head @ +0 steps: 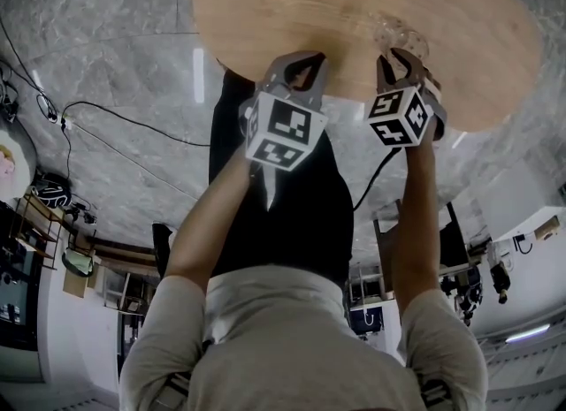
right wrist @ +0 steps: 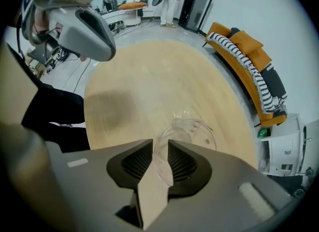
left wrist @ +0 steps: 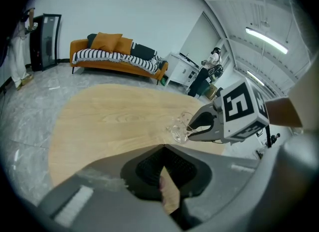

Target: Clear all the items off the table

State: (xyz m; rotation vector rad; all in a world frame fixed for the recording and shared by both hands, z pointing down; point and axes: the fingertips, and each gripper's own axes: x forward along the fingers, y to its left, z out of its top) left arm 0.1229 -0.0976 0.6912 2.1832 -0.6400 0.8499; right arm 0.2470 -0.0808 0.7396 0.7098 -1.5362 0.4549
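A clear plastic cup (right wrist: 193, 132) lies tipped at the near edge of the oval wooden table (right wrist: 149, 76). My right gripper (right wrist: 160, 145) is shut on the cup's rim, with the thin wall pinched between the jaws. The left gripper view shows that same cup (left wrist: 179, 126) at the tips of the right gripper (left wrist: 193, 127). My left gripper (left wrist: 163, 148) is shut with nothing in it, held over the table's near edge just left of the cup. In the head view both grippers, left (head: 305, 57) and right (head: 400, 54), sit side by side at the table (head: 354, 3) edge.
An orange sofa (left wrist: 117, 51) with a striped blanket stands beyond the table, and a black cabinet (left wrist: 45, 41) stands left of it. Cables (head: 115, 126) trail over the marble floor. A person (left wrist: 212, 61) stands far off by white desks.
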